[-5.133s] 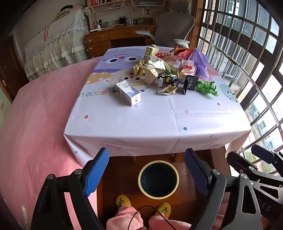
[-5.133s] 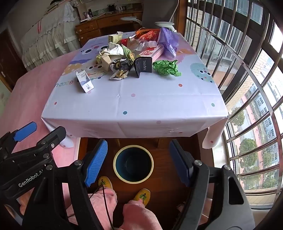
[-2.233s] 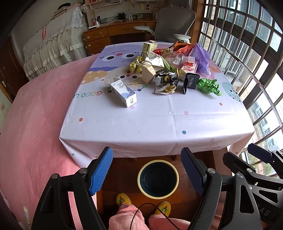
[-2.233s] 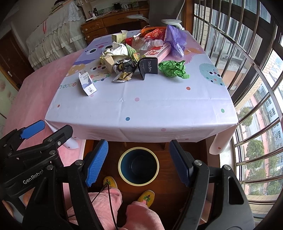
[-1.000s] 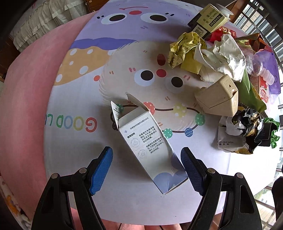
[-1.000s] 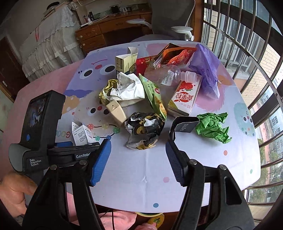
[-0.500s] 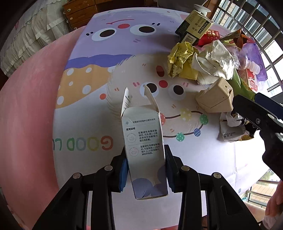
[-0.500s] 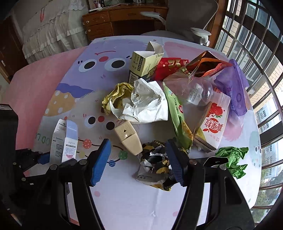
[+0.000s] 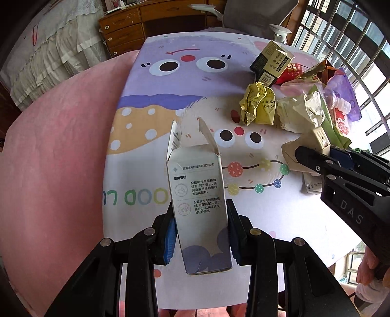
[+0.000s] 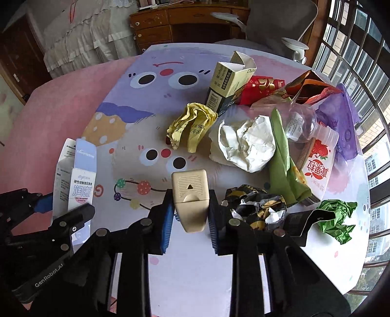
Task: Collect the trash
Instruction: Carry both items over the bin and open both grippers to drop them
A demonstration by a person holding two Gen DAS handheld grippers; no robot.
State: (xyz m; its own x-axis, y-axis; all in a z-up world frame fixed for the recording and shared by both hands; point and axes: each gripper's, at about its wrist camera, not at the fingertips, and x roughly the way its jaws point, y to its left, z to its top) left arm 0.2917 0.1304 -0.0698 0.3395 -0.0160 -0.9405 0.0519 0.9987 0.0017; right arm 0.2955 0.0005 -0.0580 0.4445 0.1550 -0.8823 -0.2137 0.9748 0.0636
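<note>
White carton: your left gripper (image 9: pixel 199 234) holds the tall white cardboard carton with printed text and open top flaps (image 9: pixel 198 195); its fingers (image 9: pixel 170 234) press on both sides of the lower part. The carton stands nearly upright over the near left part of the tabletop (image 9: pixel 287 219); whether it touches the cloth, I cannot tell.
Beige box: your right gripper (image 10: pixel 190 219) is closed around the small beige plastic box with a ribbed top and a triangle mark (image 10: pixel 190 195), blue fingers (image 10: pixel 167 226) on its two sides, near the middle of the tabletop.
Trash near the beige box: a crumpled black and gold wrapper (image 10: pixel 256 207) lies just to its right; a crumpled white paper (image 10: pixel 246 143) and a crumpled yellow paper (image 10: pixel 190 124) lie behind it.
Farther trash: an open yellow-green and black carton (image 10: pixel 226 85), a red packet (image 10: pixel 260 89), a clear plastic bottle (image 10: pixel 302 124), a strawberry milk carton (image 10: pixel 319 168), a green flat wrapper (image 10: pixel 282 156), a purple bag (image 10: pixel 341 126) and a crumpled green paper ball (image 10: pixel 336 219) toward the right edge.
Cover: a cartoon printed cloth (image 10: pixel 156 100) over a pink one (image 10: pixel 43 117).
Room: a wooden desk (image 10: pixel 175 22) and a grey chair (image 10: pixel 280 24) stand behind the tabletop.
</note>
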